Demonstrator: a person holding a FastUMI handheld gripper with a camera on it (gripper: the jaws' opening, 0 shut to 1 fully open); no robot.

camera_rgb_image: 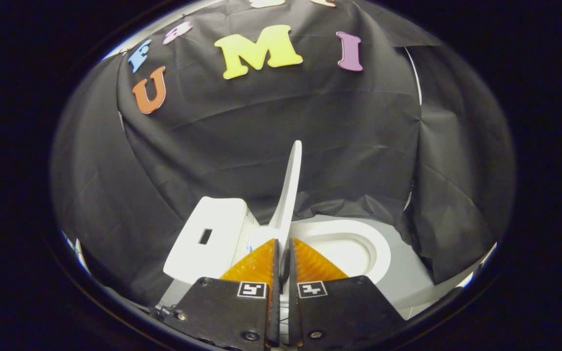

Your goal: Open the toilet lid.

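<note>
- Nearest to us, our gripper (283,240) reaches forward with its two fingers drawn almost together, leaving only a thin slit between them.
- In that slit sits the lower edge of the toilet lid (291,187); the fingers appear to pinch it from both sides, though the contact itself is hard to make out.
- The lid stands nearly upright, seen edge-on as a thin white blade rising from the fingertips toward the booth wall.
- Just to the left of the fingers sits the white tank (210,239), a boxy shape with a small dark rectangular slot on its top.
- Just to the right of the fingers lies the seat (376,253), a white oval ring with the bowl open inside it.
- The toilet rests on a pale grey floor (408,285) that spreads out to the right.
- Beyond everything hangs the black cloth wall (271,131), creased and draped around the toilet.
- We judge the lid to be close to fully open.
- The risk from here: if we release before the lid leans past its balance point toward the tank, it could fall back and slam onto the seat.
- A second risk: pushing too hard could knock the lid against the tank or twist it out of the narrow grip.
</note>
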